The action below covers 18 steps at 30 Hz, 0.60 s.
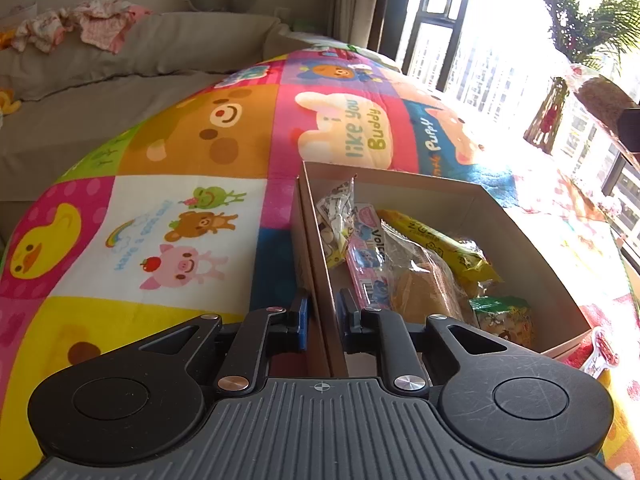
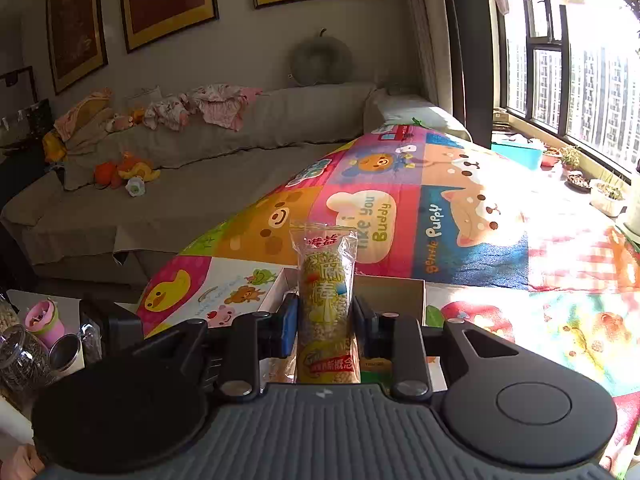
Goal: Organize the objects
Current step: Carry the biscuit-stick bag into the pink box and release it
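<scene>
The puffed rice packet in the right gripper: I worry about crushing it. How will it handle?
The puffed rice packet looks light and crushable under the right gripper, so grip gently. Its clear wrapper probably crinkles and may slip. It stands fairly stiff, upright.

Grey sofa (image 2: 200,184), framed pictures (image 2: 168,0), sunlit window (image 2: 580,72), plush toys (image 2: 128,174), potted plant (image 1: 588,24)

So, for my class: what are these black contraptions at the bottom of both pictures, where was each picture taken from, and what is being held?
Each is a handheld two-finger gripper; a person carries one in each hand, with a wide-angle camera looking along its fingers. The left camera shows the left gripper shut on the side wall of a cardboard box of snack packets, standing on a colourful cartoon blanket. The right camera shows the right gripper shut on a snack packet, held upright above the same box. A sofa stands behind.
</scene>
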Tool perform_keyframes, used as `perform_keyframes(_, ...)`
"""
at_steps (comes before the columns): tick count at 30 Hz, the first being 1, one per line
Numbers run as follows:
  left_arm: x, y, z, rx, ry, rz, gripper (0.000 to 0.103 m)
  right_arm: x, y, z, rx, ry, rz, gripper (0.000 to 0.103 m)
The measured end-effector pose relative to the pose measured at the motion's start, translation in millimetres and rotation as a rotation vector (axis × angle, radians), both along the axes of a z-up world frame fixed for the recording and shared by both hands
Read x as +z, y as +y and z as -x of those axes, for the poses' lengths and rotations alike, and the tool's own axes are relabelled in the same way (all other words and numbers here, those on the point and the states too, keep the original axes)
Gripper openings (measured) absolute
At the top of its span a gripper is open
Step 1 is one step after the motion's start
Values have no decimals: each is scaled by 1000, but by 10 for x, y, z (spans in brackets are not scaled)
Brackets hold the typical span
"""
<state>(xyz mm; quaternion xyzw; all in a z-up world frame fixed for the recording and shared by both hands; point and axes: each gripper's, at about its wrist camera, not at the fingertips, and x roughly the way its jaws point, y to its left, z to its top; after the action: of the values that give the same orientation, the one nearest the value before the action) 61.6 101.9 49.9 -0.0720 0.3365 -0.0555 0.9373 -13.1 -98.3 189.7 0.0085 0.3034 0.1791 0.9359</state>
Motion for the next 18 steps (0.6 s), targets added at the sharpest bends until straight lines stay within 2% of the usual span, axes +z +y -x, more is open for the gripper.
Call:
perform_keyframes(7,-2,29,2,-8,2,25,19,-231,247,-576,-36,56,-1,28)
perform_keyframes(15,1,36,1,-5,-2,31,19,-369,443,-784,-16,60,-23,28)
perform_keyframes(17,2,34,2,-6,-2,31,19,-406,473,-806,-9,43,-34,31)
perform_keyframes(18,2,34,2,-7,-1,31,19,-427,466,-816,-13,50,-47,38)
